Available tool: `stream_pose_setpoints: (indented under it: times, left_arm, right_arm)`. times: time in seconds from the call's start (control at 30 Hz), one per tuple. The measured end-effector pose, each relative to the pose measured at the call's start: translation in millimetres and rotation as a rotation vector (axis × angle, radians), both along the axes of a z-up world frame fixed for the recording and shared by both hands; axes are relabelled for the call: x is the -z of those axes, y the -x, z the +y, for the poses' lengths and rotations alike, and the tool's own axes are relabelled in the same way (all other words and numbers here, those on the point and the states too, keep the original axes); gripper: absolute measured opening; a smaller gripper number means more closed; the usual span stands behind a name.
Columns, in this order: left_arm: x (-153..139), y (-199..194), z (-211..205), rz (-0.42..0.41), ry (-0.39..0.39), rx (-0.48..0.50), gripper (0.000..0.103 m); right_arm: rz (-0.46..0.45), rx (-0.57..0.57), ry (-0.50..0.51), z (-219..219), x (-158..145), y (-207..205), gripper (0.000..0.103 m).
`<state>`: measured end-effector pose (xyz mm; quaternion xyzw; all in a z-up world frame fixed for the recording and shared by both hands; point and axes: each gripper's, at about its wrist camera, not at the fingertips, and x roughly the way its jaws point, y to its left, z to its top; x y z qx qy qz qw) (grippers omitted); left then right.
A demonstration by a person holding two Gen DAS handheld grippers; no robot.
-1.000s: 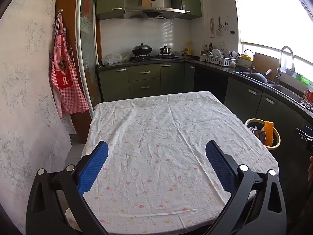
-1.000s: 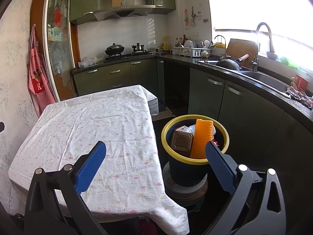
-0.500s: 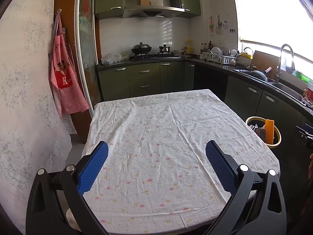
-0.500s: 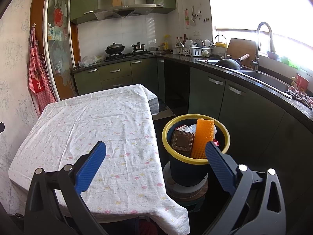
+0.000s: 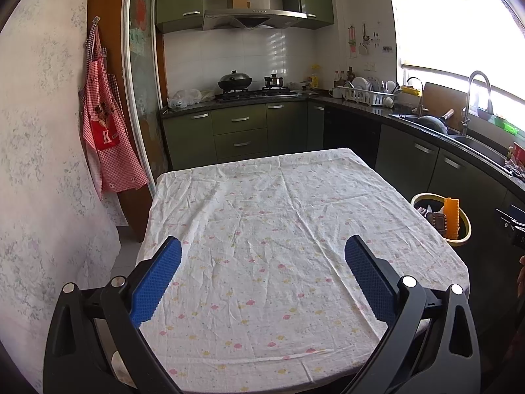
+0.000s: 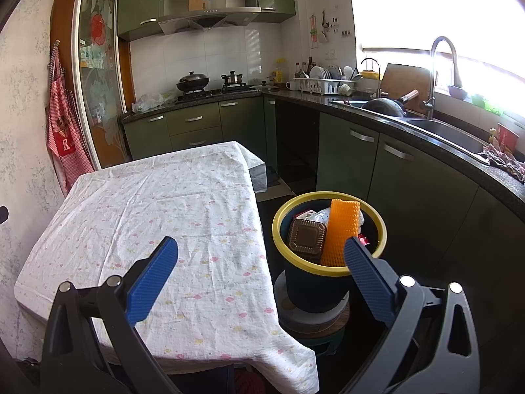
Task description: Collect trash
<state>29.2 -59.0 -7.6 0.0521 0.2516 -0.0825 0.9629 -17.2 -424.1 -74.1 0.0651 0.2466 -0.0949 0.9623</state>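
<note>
Yellow-rimmed dark bin [image 6: 329,264] beside the table holds upright orange mesh [image 6: 339,231], brown tray [image 6: 306,238].

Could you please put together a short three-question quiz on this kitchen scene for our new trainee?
1. True or false: the left hand-held gripper is shut on a piece of trash.
2. What colour is the rim of the trash bin beside the table?
3. Which sticks up highest out of the bin? A) orange mesh piece B) brown square tray C) a green bottle

Key: 1. False, both it and the right hand-held gripper are open and hold nothing. 2. Yellow. 3. A.
</note>
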Motion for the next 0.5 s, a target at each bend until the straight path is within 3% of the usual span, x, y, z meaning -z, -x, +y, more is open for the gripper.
stream_pose_setpoints:
  times: [0.5]
  left_arm:
    - [0.5, -2.4, -1.4, 0.005, 0.002, -0.001, 0.098]
  right_arm:
    - [0.008, -0.001, 0.0, 0.7, 2.9, -3.4, 0.096]
